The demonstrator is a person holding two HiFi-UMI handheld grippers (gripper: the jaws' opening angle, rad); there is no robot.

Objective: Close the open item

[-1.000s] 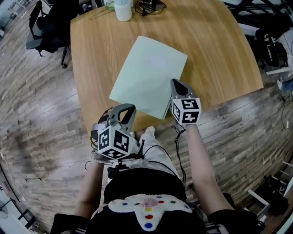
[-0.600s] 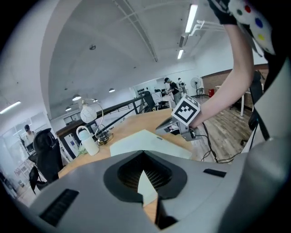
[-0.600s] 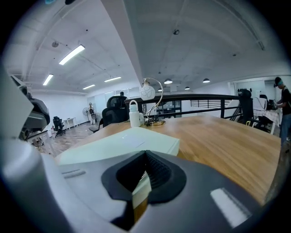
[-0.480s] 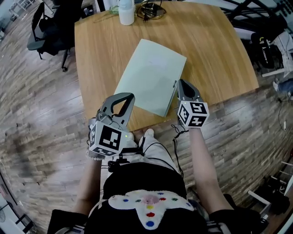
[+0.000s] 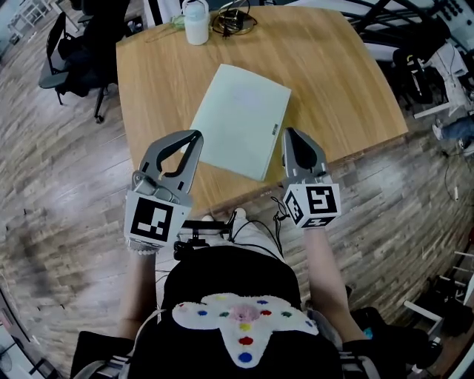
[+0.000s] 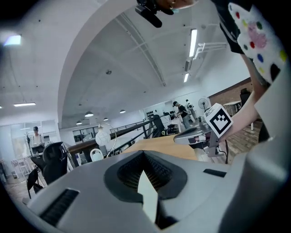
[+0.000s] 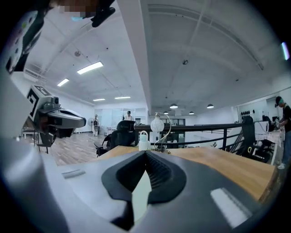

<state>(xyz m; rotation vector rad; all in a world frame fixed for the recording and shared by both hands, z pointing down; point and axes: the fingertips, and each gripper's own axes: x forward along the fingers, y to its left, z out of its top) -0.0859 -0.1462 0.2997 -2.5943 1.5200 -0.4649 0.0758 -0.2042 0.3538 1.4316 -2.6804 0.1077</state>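
A pale green folder (image 5: 241,118) lies closed and flat on the wooden table (image 5: 341,81). My left gripper (image 5: 194,135) is held in the air over the table's near edge, just left of the folder's near corner, jaws shut and empty. My right gripper (image 5: 289,133) hangs by the folder's near right corner, also shut with nothing in it. In the left gripper view the shut jaws (image 6: 144,152) point level across the table, with the right gripper (image 6: 195,134) to the side. The right gripper view shows its shut jaws (image 7: 146,152) and the left gripper (image 7: 59,119).
A white bottle (image 5: 196,21) and a coil of cables (image 5: 233,18) stand at the table's far edge. An office chair (image 5: 70,59) sits off the far left corner. Wood floor surrounds the table; equipment is stacked at the right (image 5: 429,74).
Both grippers have risen and drawn back from the folder's near edge toward the person. The folder stays flat and closed.
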